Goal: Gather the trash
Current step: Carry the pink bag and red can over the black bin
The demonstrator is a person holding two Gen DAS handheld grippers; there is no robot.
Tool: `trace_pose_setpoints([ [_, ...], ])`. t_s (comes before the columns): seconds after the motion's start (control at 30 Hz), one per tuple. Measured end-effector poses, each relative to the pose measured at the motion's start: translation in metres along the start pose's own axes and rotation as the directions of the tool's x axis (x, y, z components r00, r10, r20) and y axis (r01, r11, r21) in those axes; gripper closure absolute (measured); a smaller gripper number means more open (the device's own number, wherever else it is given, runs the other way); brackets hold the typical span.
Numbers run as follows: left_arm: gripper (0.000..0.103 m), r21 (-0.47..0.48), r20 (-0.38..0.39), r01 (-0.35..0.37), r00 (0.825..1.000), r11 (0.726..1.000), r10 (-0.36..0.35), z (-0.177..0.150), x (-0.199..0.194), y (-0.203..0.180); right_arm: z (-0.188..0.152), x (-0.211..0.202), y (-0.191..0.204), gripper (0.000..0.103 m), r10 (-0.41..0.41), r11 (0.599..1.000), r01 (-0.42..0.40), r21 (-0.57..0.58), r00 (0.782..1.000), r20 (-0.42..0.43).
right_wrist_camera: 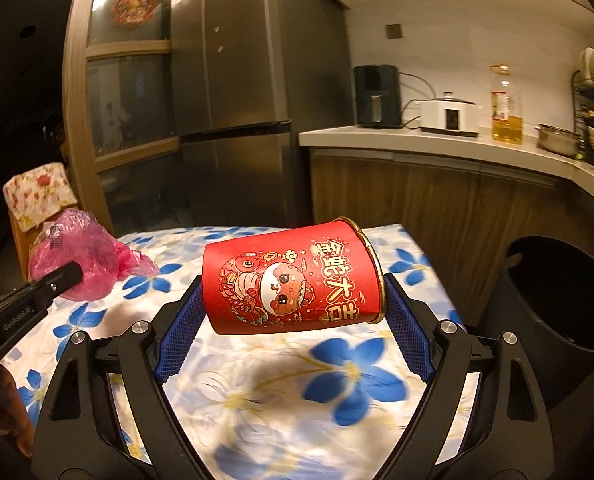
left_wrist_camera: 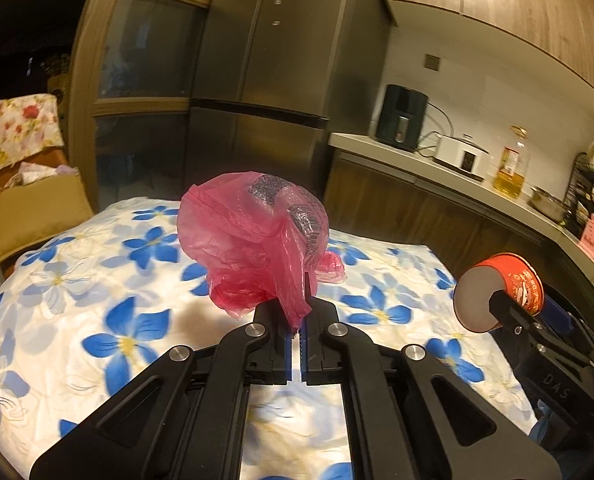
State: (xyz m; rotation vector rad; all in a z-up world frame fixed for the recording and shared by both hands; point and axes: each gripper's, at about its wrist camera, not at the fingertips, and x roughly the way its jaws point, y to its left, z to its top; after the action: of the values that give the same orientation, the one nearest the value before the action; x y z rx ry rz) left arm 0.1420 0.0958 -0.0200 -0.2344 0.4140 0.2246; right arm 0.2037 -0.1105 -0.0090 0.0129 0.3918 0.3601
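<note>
My left camera sits just behind my left gripper (left_wrist_camera: 297,320) and looks along its fingers, across the table (left_wrist_camera: 97,320) toward the fridge (left_wrist_camera: 257,80), slightly downward and close over the near edge. My right camera rides the same way behind my right gripper (right_wrist_camera: 293,312), facing the far edge and the counter (right_wrist_camera: 437,136) beyond. Both views share the flowered tabletop, the fridge and the counter. The left view catches my right gripper (left_wrist_camera: 509,308) at its right border near the table's right edge; the right view catches my left gripper (right_wrist_camera: 57,280) at its left border, near the left edge.
</note>
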Motion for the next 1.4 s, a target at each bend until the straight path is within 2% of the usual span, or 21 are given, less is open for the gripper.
trace_pose_setpoints([
  [0.3, 0.101, 0.071, -0.002, 0.101, 0.995, 0.992, -0.101, 0.003, 0.006, -0.06, 0.003, -0.025, -0.053, 0.019, -0.108, 0.993, 0.106, 0.057, 0.993, 0.037],
  [0.6, 0.101, 0.15, -0.011, 0.231, 0.973, 0.961, -0.233, 0.005, 0.015, -0.137, 0.003, -0.051, -0.114, 0.019, -0.236, 0.967, 0.228, 0.114, 0.97, 0.063],
  [0.77, 0.101, 0.197, -0.012, 0.306, 0.951, 0.932, -0.31, 0.006, 0.017, -0.185, 0.002, -0.066, -0.156, 0.019, -0.321, 0.938, 0.306, 0.163, 0.945, 0.069],
  [1.03, 0.101, 0.269, -0.04, 0.417, 0.906, 0.868, -0.422, -0.002, 0.022, -0.255, 0.002, -0.081, -0.204, 0.019, -0.418, 0.894, 0.397, 0.207, 0.906, 0.07],
  [1.23, 0.101, 0.316, -0.061, 0.474, 0.875, 0.822, -0.481, -0.01, 0.026, -0.291, -0.002, -0.085, -0.224, 0.019, -0.457, 0.873, 0.435, 0.219, 0.888, 0.059],
  [1.4, 0.101, 0.325, -0.098, 0.508, 0.857, 0.798, -0.506, -0.017, 0.036, -0.307, -0.004, -0.082, -0.238, 0.019, -0.473, 0.863, 0.452, 0.225, 0.88, 0.045],
])
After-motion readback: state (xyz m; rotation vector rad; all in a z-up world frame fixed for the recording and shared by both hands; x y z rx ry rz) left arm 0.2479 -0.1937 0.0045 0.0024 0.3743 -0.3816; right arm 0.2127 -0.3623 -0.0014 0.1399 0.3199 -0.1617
